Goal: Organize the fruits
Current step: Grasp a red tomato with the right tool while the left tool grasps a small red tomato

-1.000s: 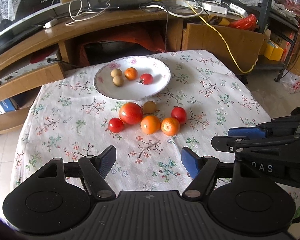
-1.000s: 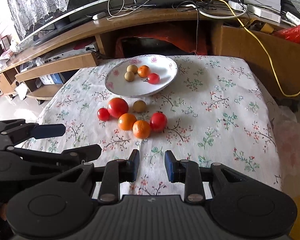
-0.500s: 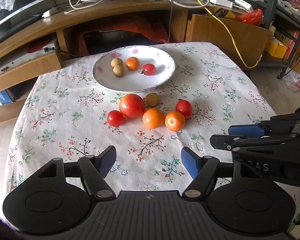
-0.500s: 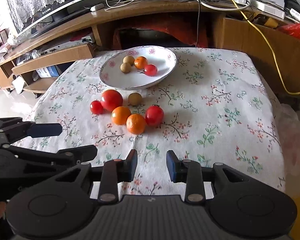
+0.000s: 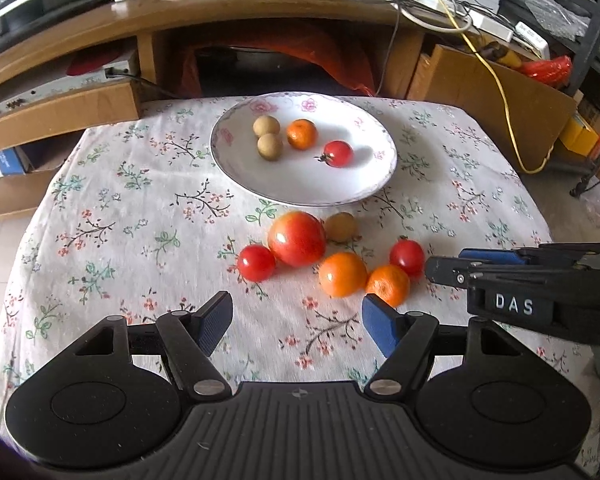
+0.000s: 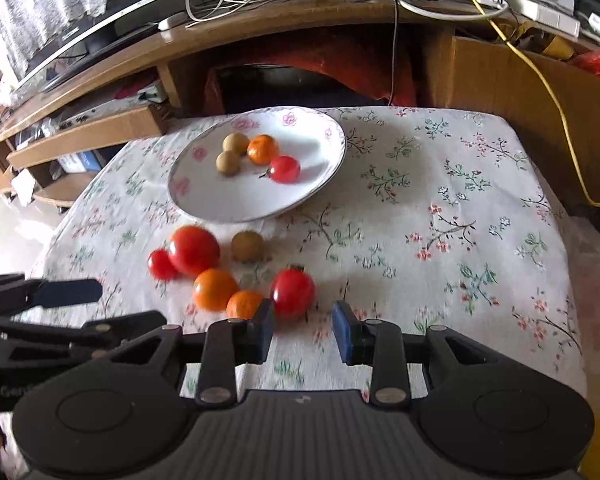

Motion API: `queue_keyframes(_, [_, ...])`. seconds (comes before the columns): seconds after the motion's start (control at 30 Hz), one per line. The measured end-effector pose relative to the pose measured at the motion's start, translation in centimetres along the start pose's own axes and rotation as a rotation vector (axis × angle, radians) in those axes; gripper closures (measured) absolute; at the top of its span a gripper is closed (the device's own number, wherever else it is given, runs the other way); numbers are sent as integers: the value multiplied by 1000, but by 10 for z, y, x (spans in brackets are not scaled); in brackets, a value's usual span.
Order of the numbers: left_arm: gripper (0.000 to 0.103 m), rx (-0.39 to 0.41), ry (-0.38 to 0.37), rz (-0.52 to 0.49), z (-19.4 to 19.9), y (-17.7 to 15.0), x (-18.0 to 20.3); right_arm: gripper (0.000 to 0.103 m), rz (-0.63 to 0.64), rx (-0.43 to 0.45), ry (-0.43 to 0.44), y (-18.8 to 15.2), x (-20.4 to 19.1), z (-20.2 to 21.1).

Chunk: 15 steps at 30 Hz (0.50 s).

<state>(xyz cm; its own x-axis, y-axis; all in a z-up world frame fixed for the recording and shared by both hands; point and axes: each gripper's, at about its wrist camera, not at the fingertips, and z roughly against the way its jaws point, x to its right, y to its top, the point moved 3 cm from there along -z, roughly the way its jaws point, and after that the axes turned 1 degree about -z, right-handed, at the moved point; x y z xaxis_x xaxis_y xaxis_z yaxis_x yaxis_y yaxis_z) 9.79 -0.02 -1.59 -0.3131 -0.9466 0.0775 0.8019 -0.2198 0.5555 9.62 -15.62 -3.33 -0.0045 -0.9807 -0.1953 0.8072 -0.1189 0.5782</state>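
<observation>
A white floral plate holds two brown longans, a small orange and a cherry tomato. Several fruits lie loose on the cloth in front of it: a big tomato, a longan, two oranges and two small tomatoes. My left gripper is open and empty, just short of the oranges. My right gripper is open and empty, just short of a small tomato.
The table has a floral cloth. A wooden TV stand with cables and shelves stands behind it. A cardboard panel and a yellow cable are at the back right. A metal rack stands far right.
Both grippers have moved forward toward the loose fruits. The right gripper's jaws have opened wider. No fruit has moved.
</observation>
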Motion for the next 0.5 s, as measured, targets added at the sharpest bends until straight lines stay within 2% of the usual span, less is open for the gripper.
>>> queue_keyframes(0.23, [25,-2,-13,40,-9,13,-9,78,1,-12,18,18,-3,-19])
queue_keyframes(0.5, [25,-21,-18,61,-17,18,-15,79,-1,-82,32,19,-5,-45])
